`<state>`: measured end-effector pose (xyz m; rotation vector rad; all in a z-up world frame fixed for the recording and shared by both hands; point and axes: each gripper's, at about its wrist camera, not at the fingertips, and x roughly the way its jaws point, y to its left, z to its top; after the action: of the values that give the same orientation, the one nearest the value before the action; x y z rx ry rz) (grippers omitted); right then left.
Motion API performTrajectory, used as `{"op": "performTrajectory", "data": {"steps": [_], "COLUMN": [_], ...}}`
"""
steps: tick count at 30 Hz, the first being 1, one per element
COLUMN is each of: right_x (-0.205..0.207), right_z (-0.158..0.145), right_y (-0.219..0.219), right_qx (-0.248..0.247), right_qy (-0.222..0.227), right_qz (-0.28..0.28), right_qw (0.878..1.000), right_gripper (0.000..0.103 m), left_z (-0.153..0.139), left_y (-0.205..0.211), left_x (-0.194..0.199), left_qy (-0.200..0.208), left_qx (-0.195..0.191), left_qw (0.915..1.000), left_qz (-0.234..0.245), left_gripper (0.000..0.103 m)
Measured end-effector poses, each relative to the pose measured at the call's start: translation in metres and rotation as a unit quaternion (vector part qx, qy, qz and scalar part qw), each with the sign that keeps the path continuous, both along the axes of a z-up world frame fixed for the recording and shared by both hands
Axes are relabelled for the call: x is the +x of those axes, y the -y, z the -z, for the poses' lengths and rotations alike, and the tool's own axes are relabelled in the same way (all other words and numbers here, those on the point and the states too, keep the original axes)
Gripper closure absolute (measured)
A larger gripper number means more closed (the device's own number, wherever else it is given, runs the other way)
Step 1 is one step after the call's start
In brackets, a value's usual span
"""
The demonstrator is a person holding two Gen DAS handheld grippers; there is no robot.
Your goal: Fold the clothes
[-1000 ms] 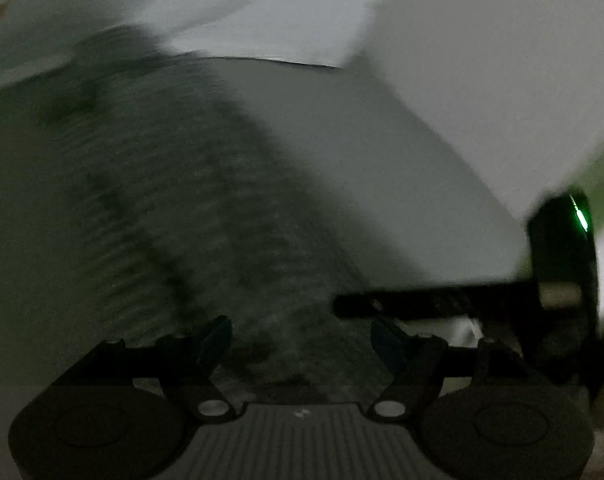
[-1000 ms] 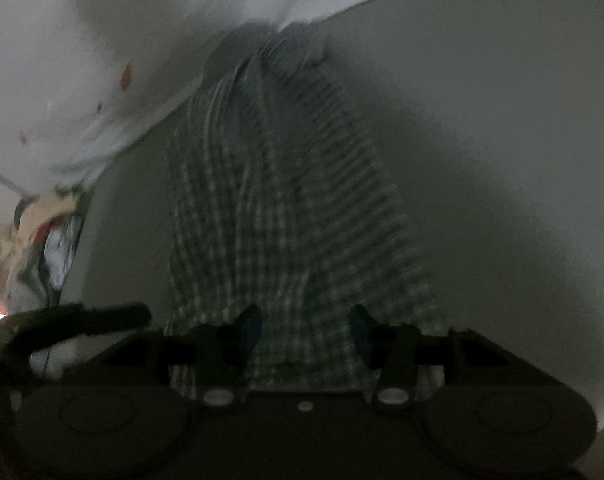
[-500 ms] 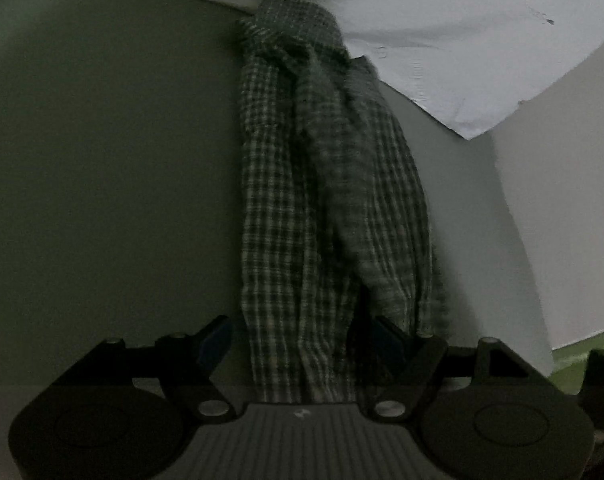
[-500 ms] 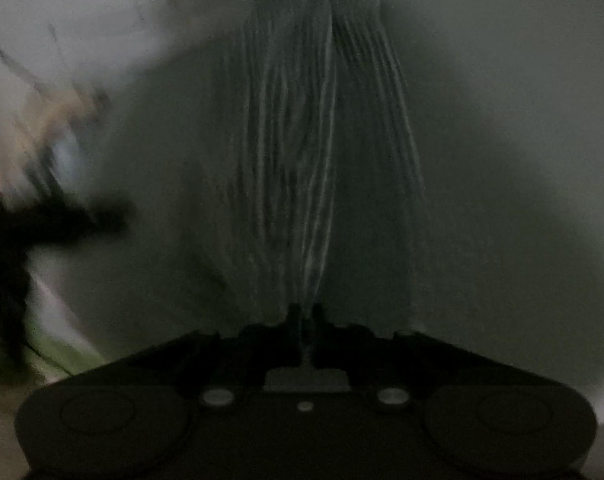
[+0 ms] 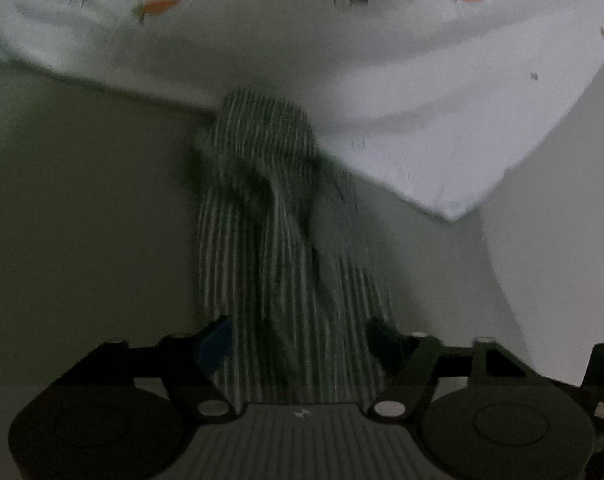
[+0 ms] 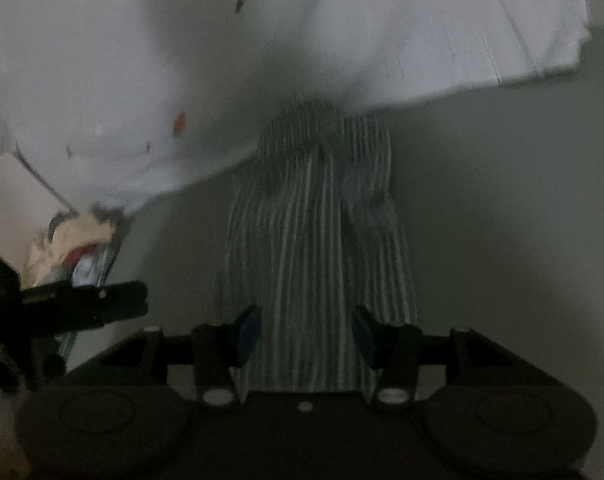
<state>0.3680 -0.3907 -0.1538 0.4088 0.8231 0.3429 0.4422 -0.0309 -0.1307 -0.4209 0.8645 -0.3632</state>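
A dark checked garment (image 5: 278, 248) hangs bunched, from under a white sheet down to the gripper, motion-blurred. My left gripper (image 5: 302, 340) has its jaws open, one on each side of the cloth's near end. In the right wrist view the same garment (image 6: 317, 248) runs between the open jaws of my right gripper (image 6: 305, 332). The cloth's end passes below the fingers out of sight, so its hold is hidden. Part of the left gripper (image 6: 82, 304) shows at the left of the right wrist view.
A white sheet with small orange marks (image 5: 341, 60) fills the top of both views. A grey wall or surface (image 5: 82, 220) lies behind the garment. A pile of mixed clothes (image 6: 74, 248) sits at the left of the right wrist view.
The right gripper was shut half a second ago and is now open. Both views have swung, and the white sheet now fills more of the top. The garment stays between both pairs of fingers.
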Motion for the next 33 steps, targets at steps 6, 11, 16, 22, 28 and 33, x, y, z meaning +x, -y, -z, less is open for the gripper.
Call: {"op": "performTrajectory", "data": {"steps": [6, 11, 16, 22, 28, 33], "right_x": [0.089, 0.158, 0.219, 0.234, 0.248, 0.269], "right_z": [0.006, 0.021, 0.052, 0.066, 0.067, 0.099], "right_y": [-0.015, -0.032, -0.046, -0.044, -0.018, -0.018], "right_qx": [-0.052, -0.064, -0.071, -0.040, 0.116, 0.161], "right_qy": [0.036, 0.023, -0.001, -0.014, -0.005, -0.046], "right_qz": [-0.010, -0.036, -0.046, -0.044, -0.012, -0.007], "right_qw": [0.998, 0.997, 0.996, 0.998, 0.993, 0.986], "right_gripper": [0.073, 0.071, 0.062, 0.101, 0.101, 0.101], "left_z": [0.018, 0.050, 0.082, 0.091, 0.091, 0.122], "left_y": [0.011, 0.014, 0.030, 0.028, 0.043, 0.038], "left_x": [0.091, 0.164, 0.211, 0.219, 0.239, 0.253], "left_qy": [-0.004, -0.053, -0.087, -0.093, -0.078, -0.118], "left_qx": [0.003, -0.028, -0.008, -0.025, -0.054, -0.101], "left_qw": [0.9999, 0.9981, 0.9957, 0.9946, 0.9931, 0.9859], "left_qz": [0.011, 0.015, 0.030, 0.038, 0.069, 0.063], "left_gripper": [0.070, 0.051, 0.086, 0.100, 0.099, 0.097]}}
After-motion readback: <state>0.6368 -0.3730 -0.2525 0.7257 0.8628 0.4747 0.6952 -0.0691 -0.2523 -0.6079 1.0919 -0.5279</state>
